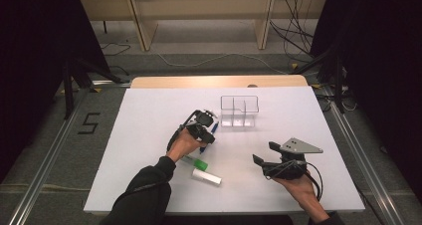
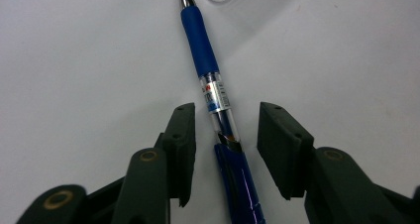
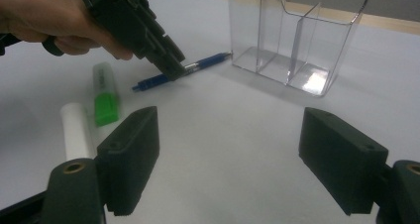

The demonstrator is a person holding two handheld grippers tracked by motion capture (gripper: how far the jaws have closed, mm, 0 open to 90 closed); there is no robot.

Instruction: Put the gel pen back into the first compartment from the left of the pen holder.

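- Left gripper view has my left claw (image 2: 225, 135) straddling the blue pen (image 2: 210, 85), which lies flat on the white worktop (image 2: 74, 60); one pad sits close beside the barrel, the other stands clear, so nothing is pinched yet.
- I set the jaws across the clear middle of the barrel, I judge, so that the pen balances once lifted.
- Its tip points at the clear organizer (image 1: 239, 110) just beyond, the likely place for it.
- High view shows my right claw (image 1: 263, 154) held well apart at the worktop's right, jaws spread wide and empty, out of the way.
- Green-capped marker (image 3: 105, 92) and white tube (image 3: 77, 130) lie side by side near my left hand (image 1: 184, 143), waiting.
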